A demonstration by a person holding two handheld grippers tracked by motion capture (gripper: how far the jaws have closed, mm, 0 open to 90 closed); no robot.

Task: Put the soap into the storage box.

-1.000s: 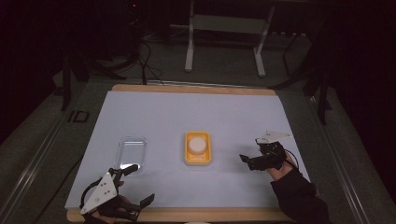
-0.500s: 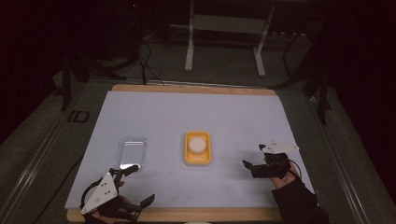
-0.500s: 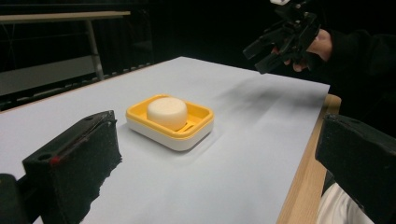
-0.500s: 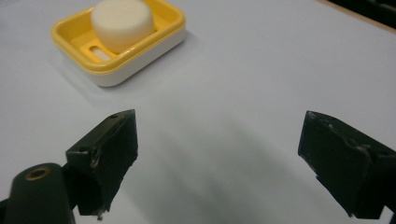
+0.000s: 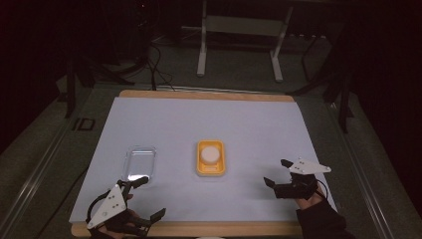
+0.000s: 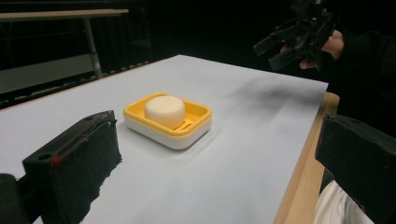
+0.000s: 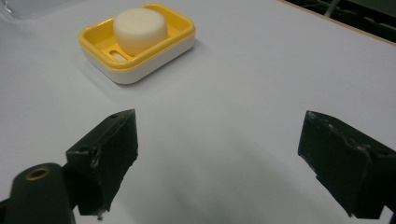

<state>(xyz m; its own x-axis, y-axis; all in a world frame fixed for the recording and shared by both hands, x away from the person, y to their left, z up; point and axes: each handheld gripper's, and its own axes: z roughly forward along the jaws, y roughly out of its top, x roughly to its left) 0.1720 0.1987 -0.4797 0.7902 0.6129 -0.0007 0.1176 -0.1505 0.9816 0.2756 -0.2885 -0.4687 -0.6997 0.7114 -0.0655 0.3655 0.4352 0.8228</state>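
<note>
We see a wide desk point(image 5: 164, 124) covered with a pale white sheet and edged in light wood; the letters "ID" point(image 5: 83, 124) are marked on the dark floor just off its left edge. Near the middle sits a yellow rectangular plastic soap dish with a white base point(image 5: 210, 158), its long axis running away from us towards the far edge. A clear, flat rectangular plastic lid point(image 5: 139, 162) lies beside it to the left, apart from it and aligned the same way. A round white cake of soap point(image 5: 211, 154) rests inside the dish. Our left gripper point(image 5: 144, 198) hangs over the near left corner, fingers spread and empty. Our right gripper point(image 5: 277, 173) hovers at the near right, fingers likewise released, pointing towards the dish.
</note>
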